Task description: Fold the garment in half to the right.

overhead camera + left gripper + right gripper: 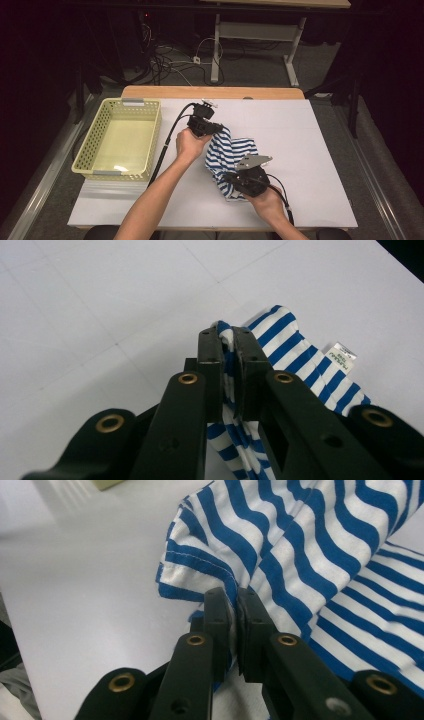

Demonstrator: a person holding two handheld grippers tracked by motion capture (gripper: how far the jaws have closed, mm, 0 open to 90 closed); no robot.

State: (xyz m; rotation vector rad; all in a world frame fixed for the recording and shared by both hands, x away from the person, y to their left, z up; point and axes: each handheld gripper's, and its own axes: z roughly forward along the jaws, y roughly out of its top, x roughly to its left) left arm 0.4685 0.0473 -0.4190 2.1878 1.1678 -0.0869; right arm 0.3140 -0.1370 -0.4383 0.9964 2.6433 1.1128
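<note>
A blue-and-white striped cloth point(227, 152) lies bunched at the middle of the white table point(310, 145), held at two ends. My left gripper point(216, 128) is shut on its far edge; in the left gripper view the jaws pinch a fold of the striped cloth point(280, 337), and a small white label point(343, 356) shows on it. My right gripper point(229, 179) is shut on the near edge. In the right gripper view its jaws clamp the hem of the striped cloth point(300, 545), and the fabric spreads away to the upper right.
A pale yellow perforated basket point(119, 137) stands with nothing in it at the left side of the table. Cables trail from both grippers. Beyond the far edge are a floor with tangled cables point(170, 60) and another table's legs point(216, 45).
</note>
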